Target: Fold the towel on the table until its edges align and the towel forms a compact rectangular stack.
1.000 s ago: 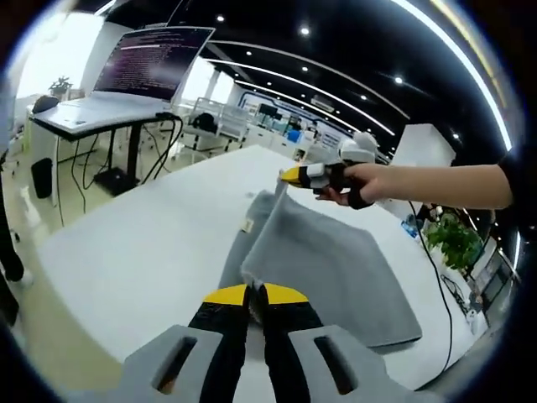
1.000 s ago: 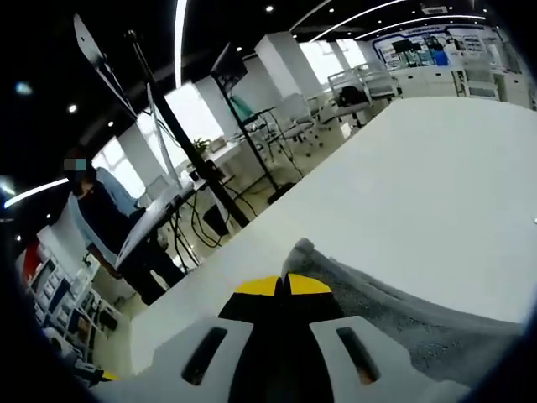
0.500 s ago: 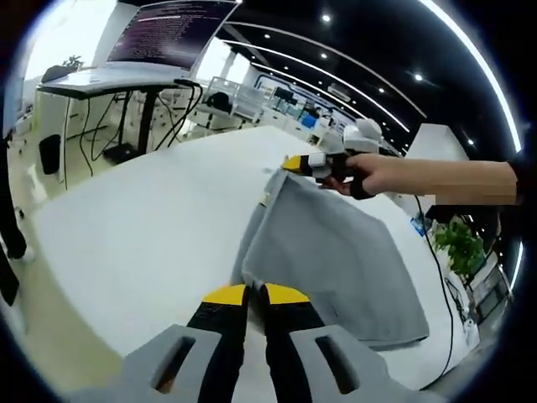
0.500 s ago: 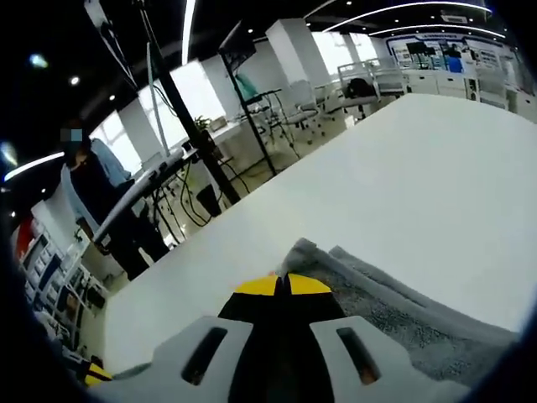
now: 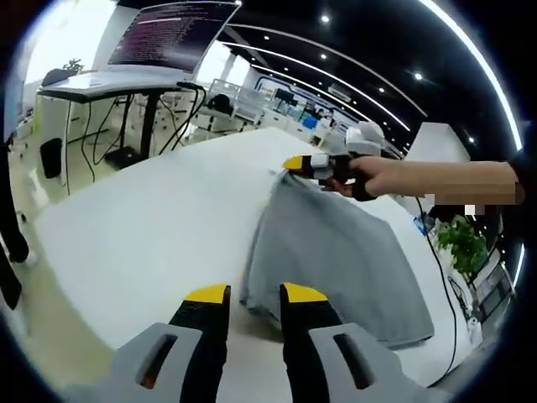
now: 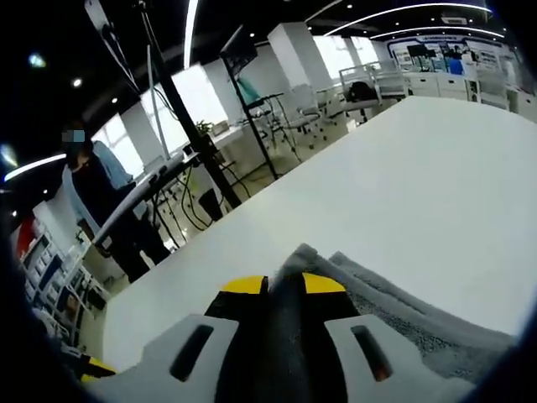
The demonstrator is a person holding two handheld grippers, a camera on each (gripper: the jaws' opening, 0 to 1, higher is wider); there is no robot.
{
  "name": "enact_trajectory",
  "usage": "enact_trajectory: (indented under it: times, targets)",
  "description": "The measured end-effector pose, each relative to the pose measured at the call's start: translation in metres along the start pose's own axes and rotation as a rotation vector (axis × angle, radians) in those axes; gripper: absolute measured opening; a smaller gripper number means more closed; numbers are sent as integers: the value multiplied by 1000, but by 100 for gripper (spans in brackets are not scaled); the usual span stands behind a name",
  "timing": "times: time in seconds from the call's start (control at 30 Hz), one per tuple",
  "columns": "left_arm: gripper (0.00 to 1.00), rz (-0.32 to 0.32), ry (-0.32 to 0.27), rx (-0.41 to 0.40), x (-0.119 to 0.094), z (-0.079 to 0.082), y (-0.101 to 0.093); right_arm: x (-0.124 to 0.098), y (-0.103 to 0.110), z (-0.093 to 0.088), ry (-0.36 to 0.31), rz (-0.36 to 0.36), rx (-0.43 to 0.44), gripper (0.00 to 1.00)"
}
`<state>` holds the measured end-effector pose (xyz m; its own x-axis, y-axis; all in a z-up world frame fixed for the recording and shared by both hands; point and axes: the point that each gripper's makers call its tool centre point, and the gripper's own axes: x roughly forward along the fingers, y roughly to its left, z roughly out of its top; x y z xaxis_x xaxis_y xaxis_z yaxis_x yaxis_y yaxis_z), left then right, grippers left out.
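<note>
The towel [image 5: 331, 256] lies on the table [image 5: 159, 227], between both tools.

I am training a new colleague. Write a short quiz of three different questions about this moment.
1. True or false: the left gripper is shut on the towel.
2. Which gripper has towel cloth between its jaws? A. left B. right C. neither
3. Fill in: the towel lies on a white ____.

Key:
1. False. In the left gripper view its jaws stand apart, with the towel edge just beyond them.
2. B. The right gripper has cloth between its jaws; in the left gripper view it holds up a far corner.
3. table.
</note>
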<state>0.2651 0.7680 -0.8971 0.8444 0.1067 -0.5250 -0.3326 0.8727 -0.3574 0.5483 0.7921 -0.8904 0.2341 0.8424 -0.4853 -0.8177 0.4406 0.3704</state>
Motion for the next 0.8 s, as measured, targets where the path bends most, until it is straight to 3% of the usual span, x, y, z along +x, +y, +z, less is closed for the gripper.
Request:
enact_trajectory:
  times: [0.13, 0.53, 0.8]
  targets:
    - [25, 32, -1, 23, -1, 3, 3, -7, -4, 2, -3, -8, -9, 15]
    - [28, 2, 0, 52, -1, 12, -13, -31, -20, 15, -16, -29, -18, 15]
    - [41, -31, 24, 107, 3, 10, -31, -51, -30, 12, -9, -51, -22, 17]
